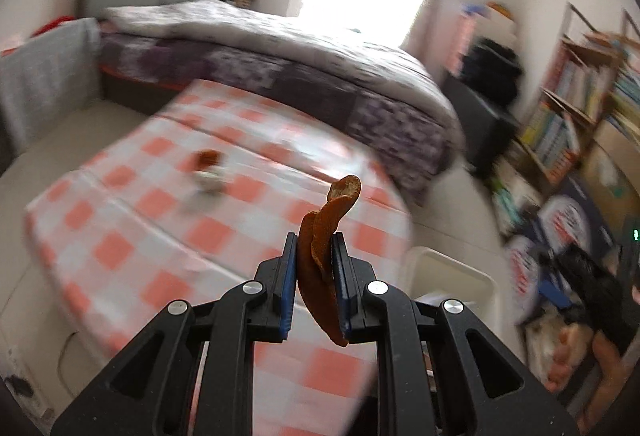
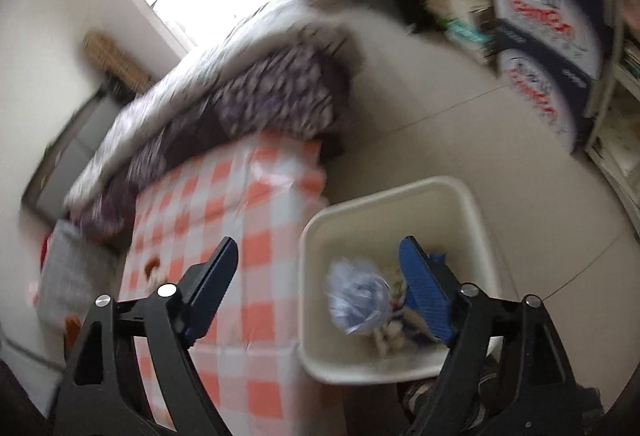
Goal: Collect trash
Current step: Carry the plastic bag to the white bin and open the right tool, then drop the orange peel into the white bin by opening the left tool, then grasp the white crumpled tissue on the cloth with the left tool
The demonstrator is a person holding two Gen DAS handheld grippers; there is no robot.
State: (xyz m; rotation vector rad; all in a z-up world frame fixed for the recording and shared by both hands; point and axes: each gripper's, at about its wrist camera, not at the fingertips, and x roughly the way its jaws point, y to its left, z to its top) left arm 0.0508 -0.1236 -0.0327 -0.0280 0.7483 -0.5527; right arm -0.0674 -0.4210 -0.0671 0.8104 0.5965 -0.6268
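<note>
Orange peel (image 1: pixel 320 248) pinched in the left gripper (image 1: pixel 314 268) above the checked table's (image 1: pixel 132 220) near right corner.

It looks light, curled and limp; the mid-strip grip suits it. The right gripper (image 2: pixel 316 288) gapes empty over the white bin (image 2: pixel 472 211); more scraps (image 1: pixel 208 167) lie mid-table.

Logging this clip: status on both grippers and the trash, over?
Left gripper shut on orange peel, above checkered table. Right gripper open, empty, over white bin. More scraps on table. Path unobstructed.
</note>
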